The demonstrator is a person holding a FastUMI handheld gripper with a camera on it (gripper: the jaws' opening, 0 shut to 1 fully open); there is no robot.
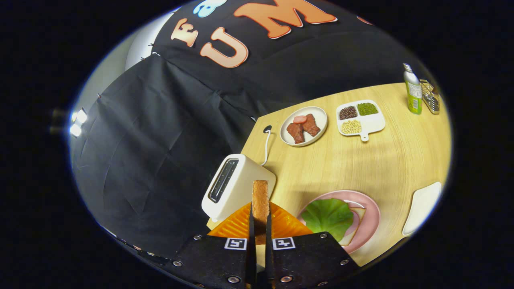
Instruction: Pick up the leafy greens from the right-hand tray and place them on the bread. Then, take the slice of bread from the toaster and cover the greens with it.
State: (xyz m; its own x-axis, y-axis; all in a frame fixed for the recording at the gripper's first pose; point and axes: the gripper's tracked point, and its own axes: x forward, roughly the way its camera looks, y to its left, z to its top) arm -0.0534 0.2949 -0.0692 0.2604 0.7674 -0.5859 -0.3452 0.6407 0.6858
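My gripper (260, 214) is shut on a slice of toasted bread (260, 200), held on edge between both fingers and lifted above the table. The white toaster (233, 186) stands just left of the slice, its slot facing up. To the right, beyond the fingers, a pink plate (371, 216) carries a slice of bread (358, 214) with the leafy greens (328, 216) lying on top of it. The white tray (423, 206) further right has nothing on the part I can see.
An orange mat (237, 226) lies under the toaster. Farther back on the wooden table (361, 160) sit a white plate with meat slices (304, 125), a divided dish of beans (360, 116), a green bottle (413, 90) and a wire rack (430, 98). The toaster's cord (266, 144) runs to a table hole.
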